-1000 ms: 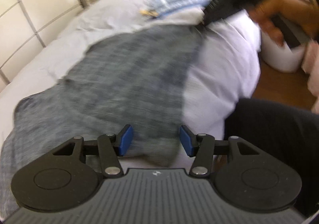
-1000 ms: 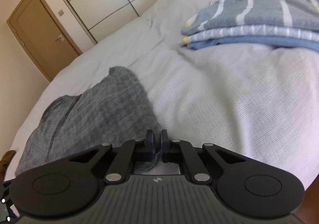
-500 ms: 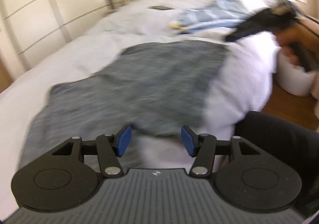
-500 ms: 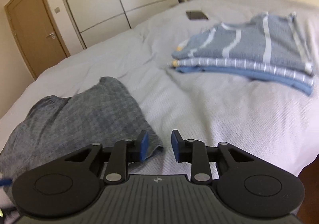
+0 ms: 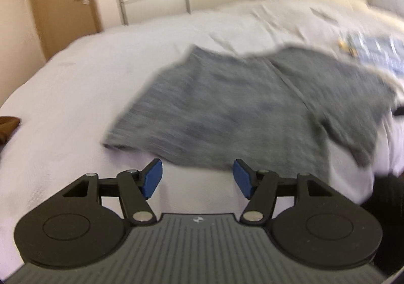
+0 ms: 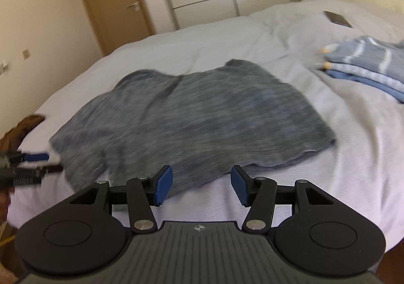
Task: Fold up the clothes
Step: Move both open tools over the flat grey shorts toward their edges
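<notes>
A grey knit garment (image 5: 240, 107) lies spread on the white bed (image 5: 75, 87); it also shows in the right wrist view (image 6: 192, 117). My left gripper (image 5: 197, 178) is open and empty, just short of the garment's near edge. My right gripper (image 6: 201, 188) is open and empty, above the garment's near edge. The left gripper's blue fingertip (image 6: 38, 157) shows at the far left of the right wrist view, beside the garment's left end.
A stack of folded blue striped clothes (image 6: 366, 66) lies on the bed to the right, also blurred in the left wrist view (image 5: 378, 54). A dark phone (image 6: 337, 18) lies further back. A brown item (image 6: 22, 127) sits at the bed's left edge. Wardrobe doors and a wooden door stand behind.
My right gripper has let go of the garment's corner and opened wide. Both grippers have pulled back and swung left; the garment now lies flat on the bed.
</notes>
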### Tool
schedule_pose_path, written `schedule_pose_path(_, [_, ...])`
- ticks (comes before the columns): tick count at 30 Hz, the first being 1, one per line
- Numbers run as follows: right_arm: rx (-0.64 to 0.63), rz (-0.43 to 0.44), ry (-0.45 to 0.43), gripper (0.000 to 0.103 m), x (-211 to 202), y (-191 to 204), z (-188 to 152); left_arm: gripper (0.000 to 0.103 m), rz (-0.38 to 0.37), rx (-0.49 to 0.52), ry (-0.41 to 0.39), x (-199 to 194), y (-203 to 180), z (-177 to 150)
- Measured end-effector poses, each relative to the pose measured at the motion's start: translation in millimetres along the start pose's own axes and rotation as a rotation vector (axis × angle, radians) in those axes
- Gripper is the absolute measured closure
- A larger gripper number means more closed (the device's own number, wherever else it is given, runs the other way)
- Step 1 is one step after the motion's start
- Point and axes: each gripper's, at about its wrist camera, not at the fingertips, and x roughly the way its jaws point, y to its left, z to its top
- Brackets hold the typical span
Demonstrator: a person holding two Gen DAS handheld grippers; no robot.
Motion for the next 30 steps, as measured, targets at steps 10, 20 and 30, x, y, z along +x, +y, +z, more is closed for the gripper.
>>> schedule_pose_path(10, [-0.001,0.004,0.038,0.048,25,14,10,0.050,0.033,-0.107,0.035,71,66,10])
schedule_pose_path(20, [-0.049,-0.060,0.024,0.033,15,24,22,0.044,0.143,-0.066,0.012,9,52,0])
schedule_pose_path(30, [-0.064,-0.126,0.027,0.003,-33,41,22,0.014,0.046,-0.059,0.004,-68,-20,-6])
